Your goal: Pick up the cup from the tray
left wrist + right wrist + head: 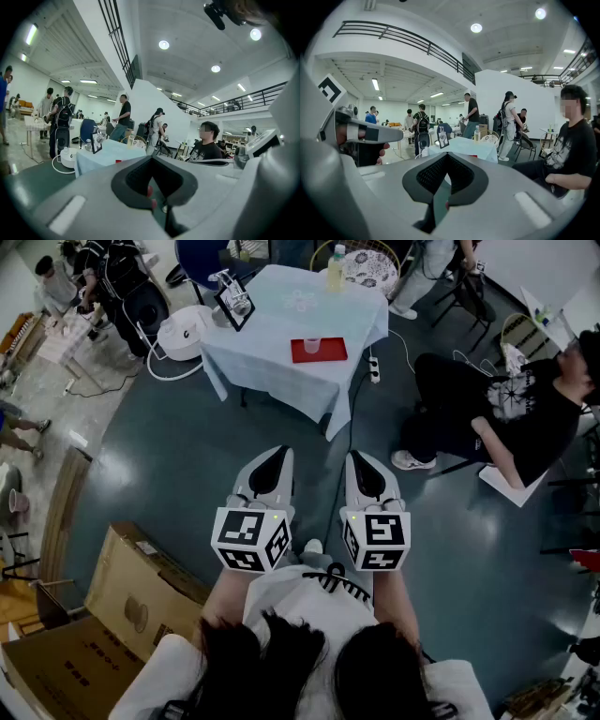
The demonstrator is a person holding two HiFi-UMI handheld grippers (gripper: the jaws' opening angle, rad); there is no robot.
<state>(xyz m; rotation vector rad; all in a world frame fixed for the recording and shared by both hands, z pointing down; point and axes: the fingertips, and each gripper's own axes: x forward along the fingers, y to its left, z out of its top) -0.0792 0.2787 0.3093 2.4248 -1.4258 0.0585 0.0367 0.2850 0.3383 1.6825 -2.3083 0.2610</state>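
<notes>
Cup stands on a red tray near the front edge of the blue-clothed table, well apart from both grippers. Open dark floor lies between. A bottle and a framed stand sit further back on the cloth. A seated person is to the right, cardboard boxes to the left. The left gripper and right gripper are held side by side close to the body, pointing forward, each with its jaws pressed together on nothing.
</notes>
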